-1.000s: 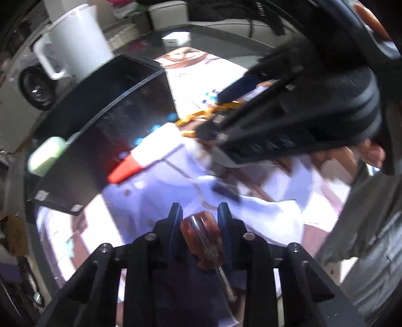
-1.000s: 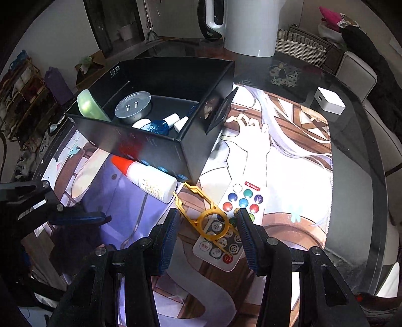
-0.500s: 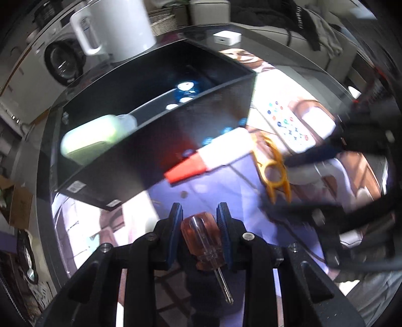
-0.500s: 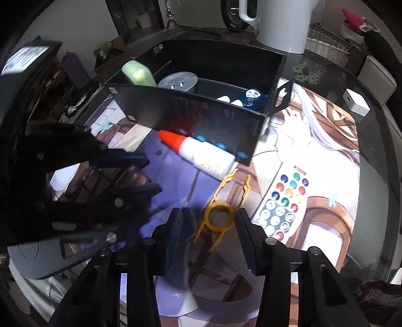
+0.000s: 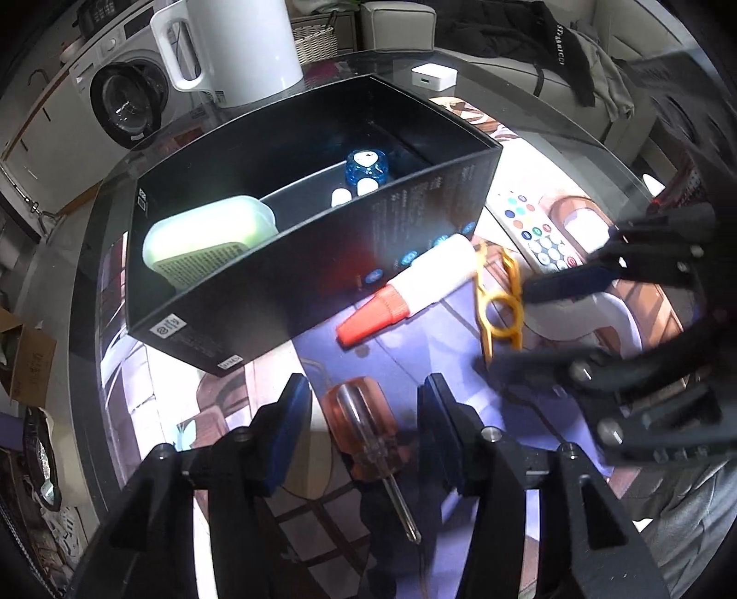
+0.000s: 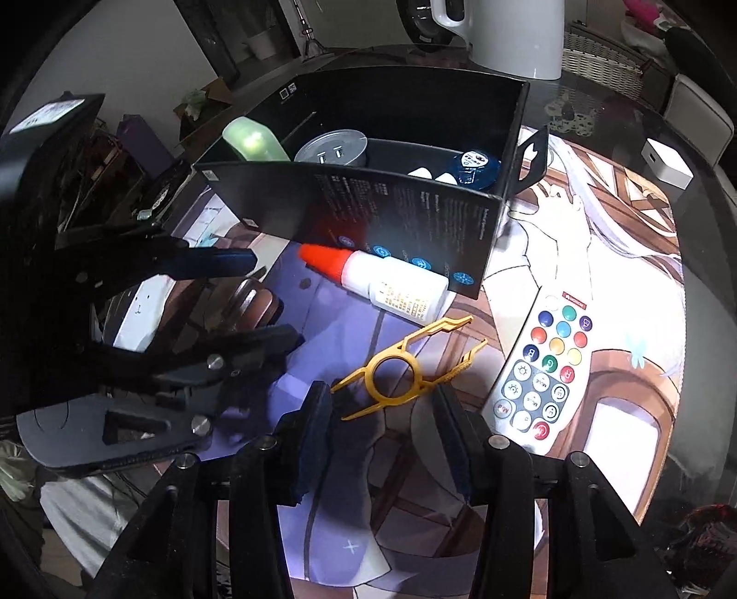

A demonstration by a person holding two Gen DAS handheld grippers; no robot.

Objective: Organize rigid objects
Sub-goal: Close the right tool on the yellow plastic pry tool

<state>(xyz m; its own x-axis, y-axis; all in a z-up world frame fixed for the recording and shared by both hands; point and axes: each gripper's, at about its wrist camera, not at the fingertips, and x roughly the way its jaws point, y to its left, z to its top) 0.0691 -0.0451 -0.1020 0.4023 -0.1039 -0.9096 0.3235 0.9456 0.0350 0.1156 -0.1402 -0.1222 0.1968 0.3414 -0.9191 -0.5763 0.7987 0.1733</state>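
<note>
You work in a home, it seems a living and utility corner. At the upper left of the left wrist view you see a washing machine [image 5: 122, 103] beside a white kettle [image 5: 239, 44], and a sofa [image 5: 529, 50] with clothes at the top. A wicker basket [image 6: 599, 55] stands behind your round glass table [image 5: 552, 115].

The letters B, G and R can be read on round keys of the remote control [image 6: 548, 366], while the print on the black box [image 6: 405, 216], the glue bottle's [image 6: 400, 295] label and the dark garment [image 5: 559, 34] is too small to be read.
</note>
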